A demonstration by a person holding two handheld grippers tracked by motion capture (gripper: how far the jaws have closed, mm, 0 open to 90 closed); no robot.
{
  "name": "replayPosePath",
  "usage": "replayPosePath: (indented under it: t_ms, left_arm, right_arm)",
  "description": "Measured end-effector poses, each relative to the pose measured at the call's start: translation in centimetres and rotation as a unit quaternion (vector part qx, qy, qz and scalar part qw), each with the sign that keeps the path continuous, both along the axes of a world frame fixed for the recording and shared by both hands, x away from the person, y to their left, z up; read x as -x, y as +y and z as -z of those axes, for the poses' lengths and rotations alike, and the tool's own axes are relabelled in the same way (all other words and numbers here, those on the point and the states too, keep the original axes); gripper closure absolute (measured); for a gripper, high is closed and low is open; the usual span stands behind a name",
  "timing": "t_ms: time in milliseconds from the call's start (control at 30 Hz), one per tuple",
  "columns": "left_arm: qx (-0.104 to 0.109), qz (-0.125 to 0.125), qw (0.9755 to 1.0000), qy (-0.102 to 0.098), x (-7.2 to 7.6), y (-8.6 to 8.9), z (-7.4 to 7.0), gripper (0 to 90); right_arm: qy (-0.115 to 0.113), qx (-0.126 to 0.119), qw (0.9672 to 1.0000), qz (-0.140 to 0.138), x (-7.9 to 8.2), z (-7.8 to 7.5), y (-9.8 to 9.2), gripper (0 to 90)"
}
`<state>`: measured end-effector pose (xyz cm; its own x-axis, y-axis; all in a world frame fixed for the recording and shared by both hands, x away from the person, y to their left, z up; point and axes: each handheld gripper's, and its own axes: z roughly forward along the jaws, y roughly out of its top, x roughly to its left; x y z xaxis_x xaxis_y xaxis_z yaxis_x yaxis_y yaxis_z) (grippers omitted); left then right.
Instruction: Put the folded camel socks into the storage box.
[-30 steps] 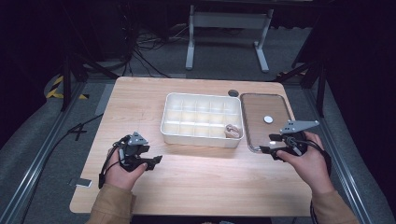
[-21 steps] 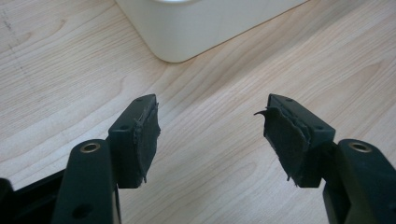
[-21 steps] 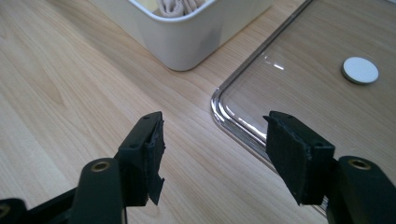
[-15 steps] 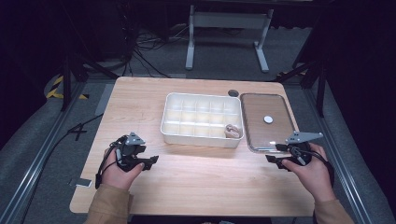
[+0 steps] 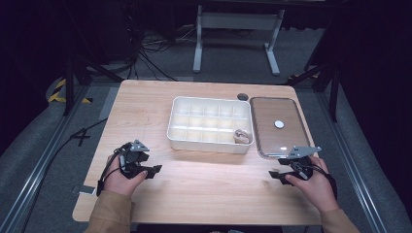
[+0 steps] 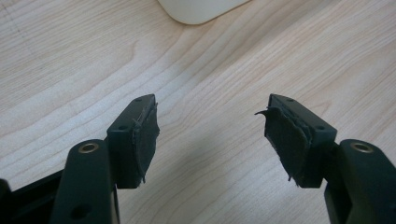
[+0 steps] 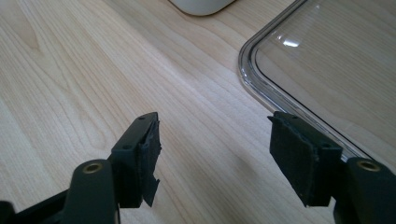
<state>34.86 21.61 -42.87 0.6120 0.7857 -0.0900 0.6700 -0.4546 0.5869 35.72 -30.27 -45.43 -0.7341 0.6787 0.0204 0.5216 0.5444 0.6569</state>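
Both hand-held grippers, left (image 5: 154,170) and right (image 5: 273,174), gape wide and empty on the bench (image 5: 204,189), while the clear lid (image 5: 278,141), likely light, stiff and slippery, lies at the white tray's (image 5: 210,144) three o'clock, best pinched at its rim.

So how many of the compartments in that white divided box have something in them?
1. In the white divided box, the near-right corner compartment holds a small brownish item; it is too small to identify. The other compartments look empty from the high view, though the near wall could hide something low.
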Motion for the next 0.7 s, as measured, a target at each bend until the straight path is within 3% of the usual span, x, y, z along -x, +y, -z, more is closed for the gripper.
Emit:
replayPosePath:
  t_ms: [200, 400, 700]
  left_arm:
    - [-0.005, 0.014, 0.9999, 0.008, -0.1, -0.1, 0.2, 35.1]
    - [-0.001, 0.019, 0.9998, 0.009, -0.1, -0.3, 0.3, 35.0]
    - [-0.002, 0.019, 0.9997, 0.013, -0.4, 0.0, 0.5, 34.9]
  right_arm:
    - [-0.019, -0.009, 0.9997, -0.008, 0.4, 1.0, 0.5, 34.3]
    - [-0.027, -0.024, 0.9986, -0.040, 0.6, 2.0, 1.3, 34.3]
    - [-0.036, -0.041, 0.9980, -0.029, 0.5, 2.8, 1.2, 34.3]
